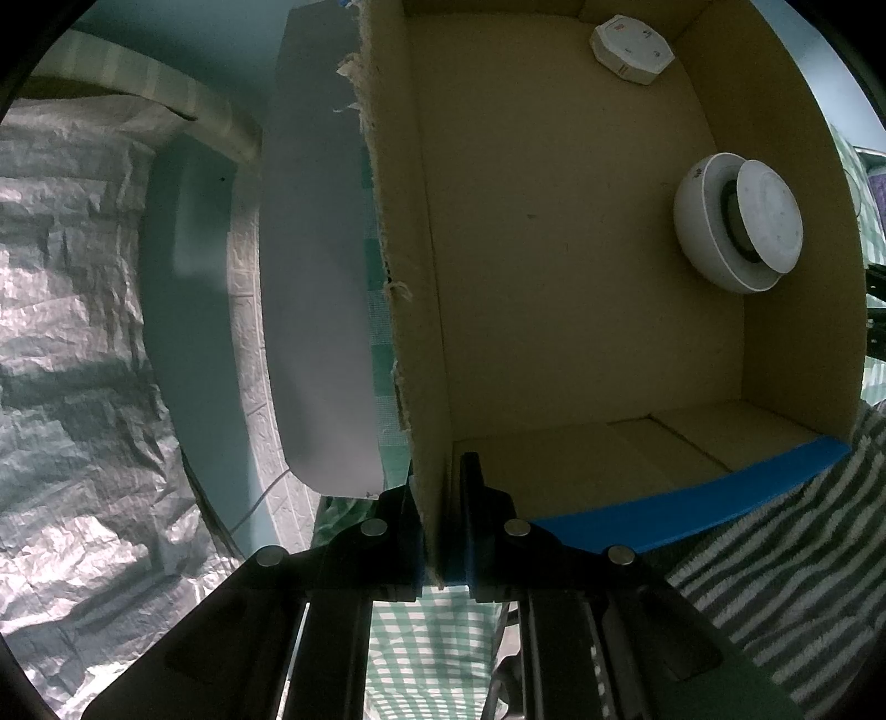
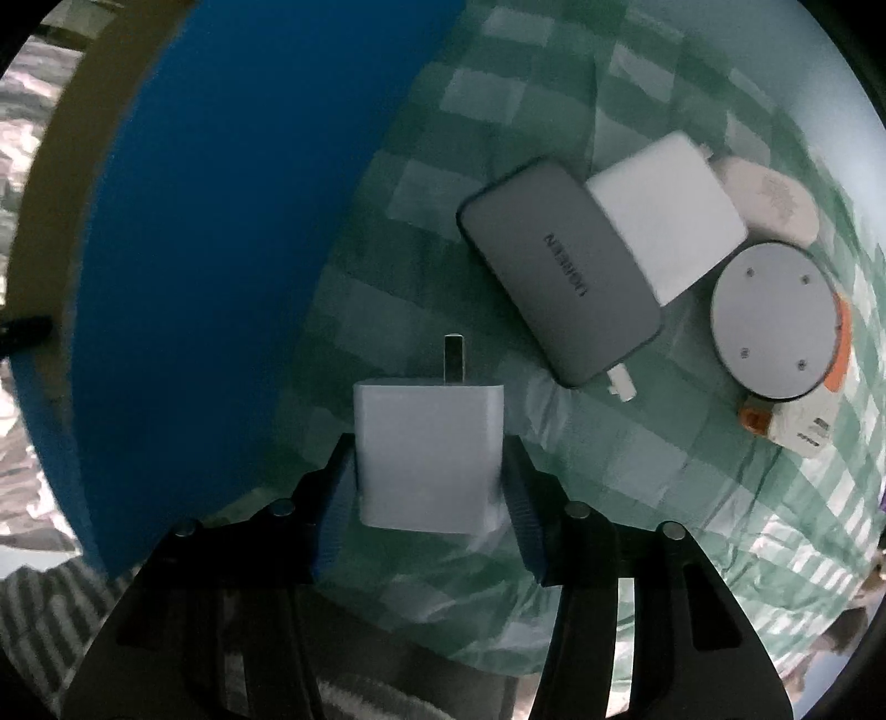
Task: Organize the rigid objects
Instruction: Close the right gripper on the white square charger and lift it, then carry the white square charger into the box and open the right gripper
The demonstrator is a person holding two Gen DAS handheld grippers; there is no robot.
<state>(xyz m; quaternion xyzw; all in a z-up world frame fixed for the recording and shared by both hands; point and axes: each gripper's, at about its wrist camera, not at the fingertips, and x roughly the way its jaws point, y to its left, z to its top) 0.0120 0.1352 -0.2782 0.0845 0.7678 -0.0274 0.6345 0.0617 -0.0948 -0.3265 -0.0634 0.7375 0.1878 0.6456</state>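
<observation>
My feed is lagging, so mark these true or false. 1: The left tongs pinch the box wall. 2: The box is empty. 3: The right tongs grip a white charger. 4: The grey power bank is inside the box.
1: True; the left tongs are shut on the cardboard box wall.
2: False; a round white gadget and a small white case lie inside.
3: True; the right tongs clamp the white charger.
4: False; the grey power bank lies on the checked cloth.

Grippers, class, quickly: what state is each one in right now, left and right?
Left gripper: shut on the cardboard box wall.
Right gripper: shut on the white charger.
</observation>
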